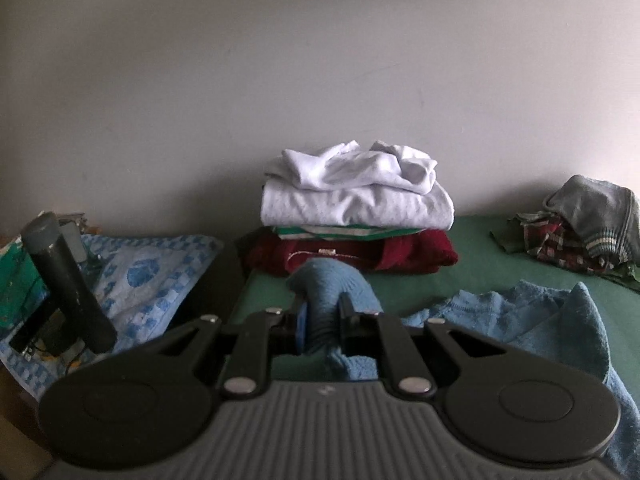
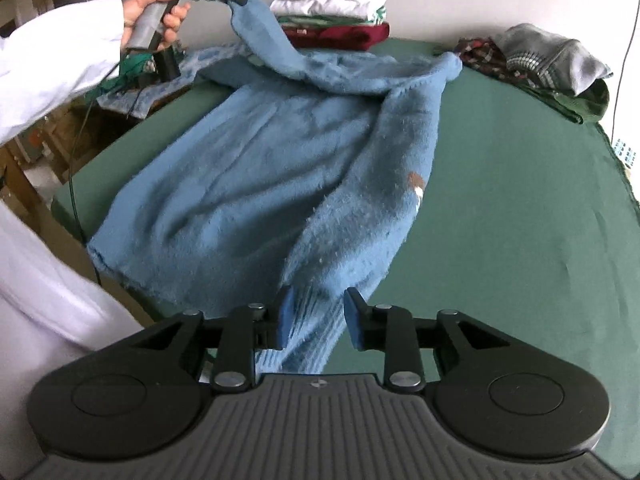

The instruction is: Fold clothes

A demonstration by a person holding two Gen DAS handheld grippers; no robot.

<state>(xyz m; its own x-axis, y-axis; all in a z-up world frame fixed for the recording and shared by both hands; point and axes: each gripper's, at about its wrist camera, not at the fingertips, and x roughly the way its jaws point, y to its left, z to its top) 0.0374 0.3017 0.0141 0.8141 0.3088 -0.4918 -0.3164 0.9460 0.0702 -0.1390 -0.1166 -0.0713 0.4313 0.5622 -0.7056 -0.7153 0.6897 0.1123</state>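
Your blue sweater (image 2: 260, 168) sprawls across the left half of the green counter (image 2: 520, 200), hem hanging over the lower-left edge; the right half is bare cloth. Folded stack (image 2: 336, 8) and loose pile (image 2: 540, 64) sit along the far edge. Left tool (image 1: 323, 320) is raised upper left, pinching a sweater corner. Right tool (image 2: 316, 316) sits low, fingers spread around the cuff, not clamped.

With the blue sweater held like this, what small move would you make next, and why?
Probably close the right gripper on the cuff: its pads straddle the blue sweater but look open, while the left gripper already pinches a raised end. Both ends should be held before folding.
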